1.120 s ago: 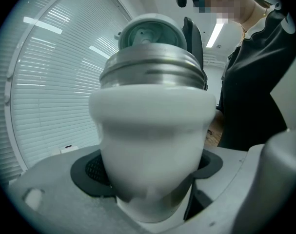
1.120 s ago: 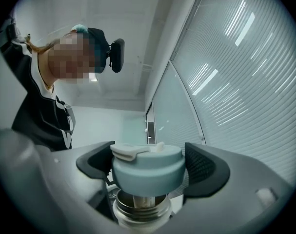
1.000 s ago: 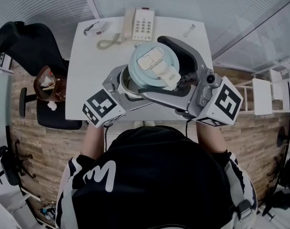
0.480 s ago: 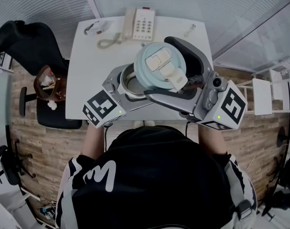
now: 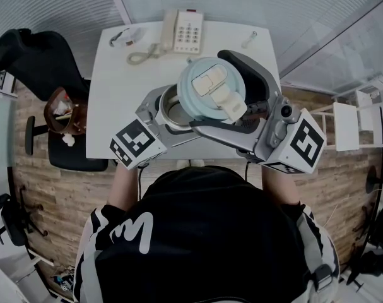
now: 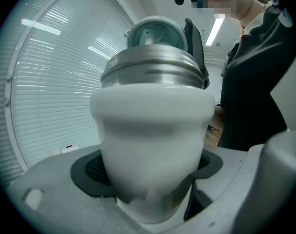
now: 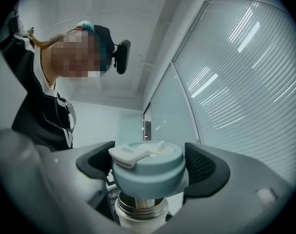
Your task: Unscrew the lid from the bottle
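far left of the bottle (image 5: 171, 110), a black chair (image 5: 33, 59) stood on the wood floor (image 5: 58, 188). the left gripper (image 6: 150, 179) was shut round the bottle's white body, with its dark pads (image 6: 91, 172) pressed on both sides. it held the bottle upright above the near edge of the white table (image 5: 115, 93). the bottle's steel threaded neck stood bare and its mouth was open. just right of the mouth and a little above it hung the pale blue lid (image 7: 148, 169), clear of the threads. a white flip cap lay on top of it, and a short pale stem reached down toward the neck. the right gripper (image 5: 210, 92) was clamped on the lid's rim from both sides. beyond the bottle, a white phone (image 5: 183, 31) lay on the table.
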### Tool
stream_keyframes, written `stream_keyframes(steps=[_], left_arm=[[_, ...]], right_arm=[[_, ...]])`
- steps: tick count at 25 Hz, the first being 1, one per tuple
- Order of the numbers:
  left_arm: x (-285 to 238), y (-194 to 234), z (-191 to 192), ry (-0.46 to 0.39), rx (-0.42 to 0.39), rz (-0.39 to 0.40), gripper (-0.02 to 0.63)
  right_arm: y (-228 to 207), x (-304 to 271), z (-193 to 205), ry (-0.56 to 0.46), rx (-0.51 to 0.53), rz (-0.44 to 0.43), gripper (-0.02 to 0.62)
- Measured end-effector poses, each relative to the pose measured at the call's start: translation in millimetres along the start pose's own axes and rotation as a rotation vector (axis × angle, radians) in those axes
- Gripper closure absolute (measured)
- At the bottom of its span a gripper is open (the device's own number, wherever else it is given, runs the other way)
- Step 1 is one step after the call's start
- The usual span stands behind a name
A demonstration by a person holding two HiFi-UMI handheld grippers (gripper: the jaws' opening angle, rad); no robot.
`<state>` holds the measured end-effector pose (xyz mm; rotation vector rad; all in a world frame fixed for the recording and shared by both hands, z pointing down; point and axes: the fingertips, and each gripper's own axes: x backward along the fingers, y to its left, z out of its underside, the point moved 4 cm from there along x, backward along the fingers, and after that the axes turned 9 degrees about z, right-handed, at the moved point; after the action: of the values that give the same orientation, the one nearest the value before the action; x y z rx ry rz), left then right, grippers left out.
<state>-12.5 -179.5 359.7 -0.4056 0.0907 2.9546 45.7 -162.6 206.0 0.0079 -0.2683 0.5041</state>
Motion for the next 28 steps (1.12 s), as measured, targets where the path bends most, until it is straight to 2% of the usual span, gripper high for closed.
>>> stream_keyframes(steps=[28], left_arm=[[-3.1, 2.1, 2.3, -0.007, 0.008, -0.012, 0.160]], right_arm=[[-3.9, 2.2, 5.3, -0.006, -0.026, 0.002, 0.156]])
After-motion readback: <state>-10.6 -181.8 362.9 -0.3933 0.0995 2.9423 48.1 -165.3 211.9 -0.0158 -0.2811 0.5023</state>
